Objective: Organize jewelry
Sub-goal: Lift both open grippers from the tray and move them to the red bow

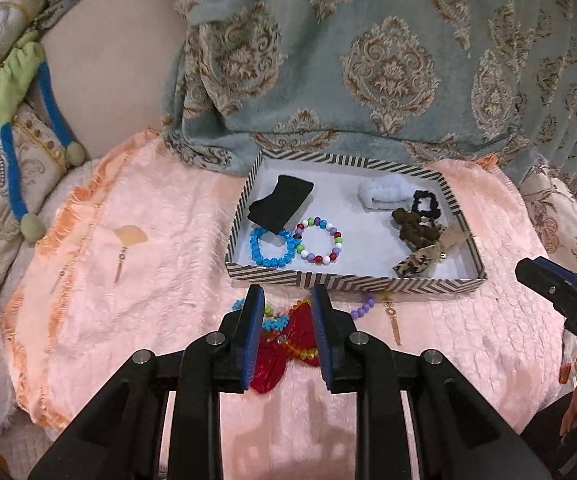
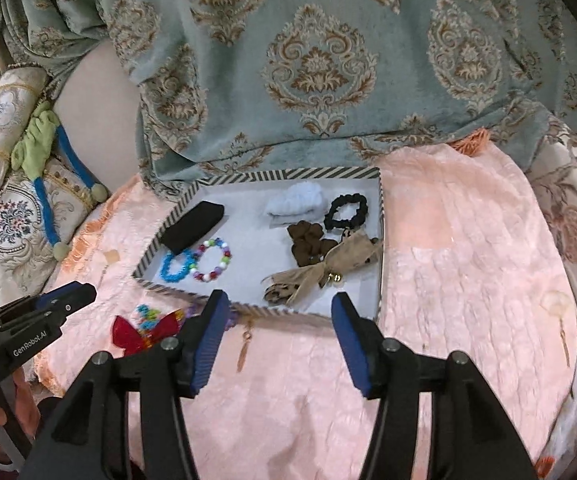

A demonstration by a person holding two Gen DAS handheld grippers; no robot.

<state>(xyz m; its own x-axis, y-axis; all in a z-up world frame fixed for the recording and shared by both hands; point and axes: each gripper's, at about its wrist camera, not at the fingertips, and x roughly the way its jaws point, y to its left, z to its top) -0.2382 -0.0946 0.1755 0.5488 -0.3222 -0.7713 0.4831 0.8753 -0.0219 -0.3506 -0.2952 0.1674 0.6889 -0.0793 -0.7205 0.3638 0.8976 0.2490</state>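
Looking down over the pink blanket [image 1: 148,280] from both sides now. Low in the left view, the left tongs [image 1: 288,300]: narrow, barely a slit between the blue pads, gripping nothing. Framed in that slit, flat on the blanket just below the box: a red bow [image 1: 284,340] with a tangle of coloured beads [image 1: 274,322] on top. Just right of it, a few purple beads [image 1: 362,308] and a dangling gold earring [image 1: 394,320]. Far over at left of frame, another earring [image 1: 122,260], well apart from everything.

Centre of frame, the striped box [image 1: 352,282], already filling up. Inside at upper left, a folded black band [image 1: 280,204]. Below that, side by side and touching, a blue bead bracelet [image 1: 257,254] and a multicoloured bracelet [image 1: 330,258]. Toward the right end, a white scrunchie [image 1: 380,196], a black scrunchie [image 1: 415,202], a brown scrunchie [image 1: 412,228], and a tan ribbon bow [image 1: 420,262] tucked into the near right corner.

Over to the right view: the right tongs [image 2: 280,304] held wide, empty, poised above the near rim of the box with the tan ribbon showing between the pads. Left tongs visible at the left edge there too, tips together. Behind it all, filling the top of the frame, a blue-green patterned cloth [image 1: 368,60].
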